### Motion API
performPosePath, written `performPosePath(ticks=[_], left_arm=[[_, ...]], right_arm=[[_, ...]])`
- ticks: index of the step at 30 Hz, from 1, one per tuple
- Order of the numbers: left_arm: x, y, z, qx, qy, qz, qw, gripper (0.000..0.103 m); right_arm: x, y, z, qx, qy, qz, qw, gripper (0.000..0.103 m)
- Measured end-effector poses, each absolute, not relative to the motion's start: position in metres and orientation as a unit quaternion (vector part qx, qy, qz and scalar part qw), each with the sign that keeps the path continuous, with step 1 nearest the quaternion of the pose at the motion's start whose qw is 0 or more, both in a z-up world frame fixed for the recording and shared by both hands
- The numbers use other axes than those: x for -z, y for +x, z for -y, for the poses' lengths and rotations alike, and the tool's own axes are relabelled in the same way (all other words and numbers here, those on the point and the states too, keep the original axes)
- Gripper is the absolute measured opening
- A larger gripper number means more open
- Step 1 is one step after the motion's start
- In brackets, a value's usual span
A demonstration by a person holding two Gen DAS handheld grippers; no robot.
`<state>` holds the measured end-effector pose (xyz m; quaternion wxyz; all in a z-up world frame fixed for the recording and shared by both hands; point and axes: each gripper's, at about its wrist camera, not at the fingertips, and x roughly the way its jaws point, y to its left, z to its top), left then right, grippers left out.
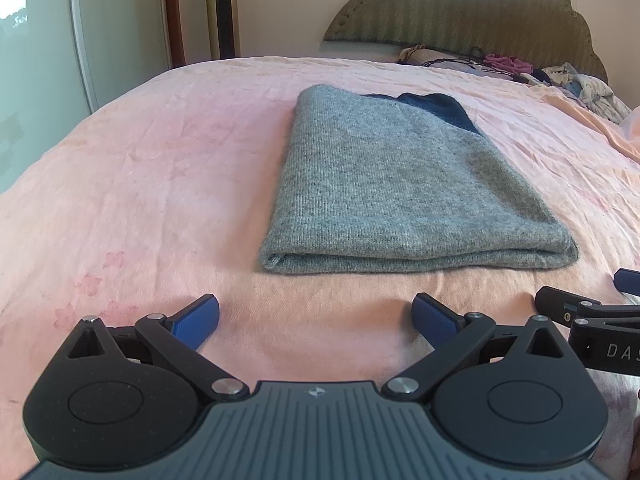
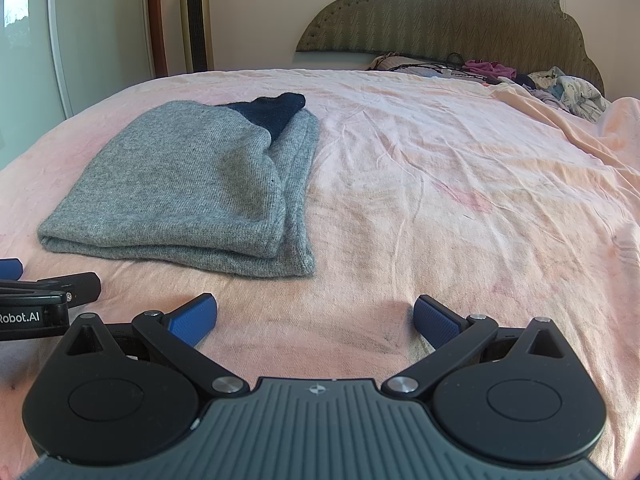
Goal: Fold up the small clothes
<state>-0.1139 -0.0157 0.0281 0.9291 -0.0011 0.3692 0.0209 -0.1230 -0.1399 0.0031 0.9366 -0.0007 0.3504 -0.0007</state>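
Daylit bedroom: pink bedspread (image 2: 440, 168), scalloped olive headboard (image 2: 460, 12), gold tower fan (image 2: 196, 20).

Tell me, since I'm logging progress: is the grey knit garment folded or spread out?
Folded. The grey knit garment lies as a compact rectangle on the pink bedsheet, stacked layers showing along its near edge.

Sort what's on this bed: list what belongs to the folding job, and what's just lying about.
Job: grey knit garment, folded flat on the pink bedspread; left gripper and right gripper, jaws apart, holding nothing.

Lying about: clothes pile by the headboard; tower fan.
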Motion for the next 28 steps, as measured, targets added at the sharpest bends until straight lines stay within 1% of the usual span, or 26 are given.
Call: performPosePath(ticks=[19, 24, 28], left_arm=[[-0.028, -0.114, 0.016, -0.021, -0.001, -0.368, 0.929, 0.103], [-0.029, -0.118, 0.015, -0.018, -0.001, -0.362, 0.932, 0.103], [-0.042, -0.132, 0.011, -0.007, 0.019, -0.335, 0.942, 0.103]], right_arm=[[-0.003, -0.123, 0.140, 0.001, -0.001, -0.350, 0.937, 0.103], [-0.003, -0.123, 0.140, 0.001, -0.001, -0.350, 0.937, 0.103], [-0.004, -0.122, 0.142, -0.006, 0.002, -0.354, 0.935, 0.103]])
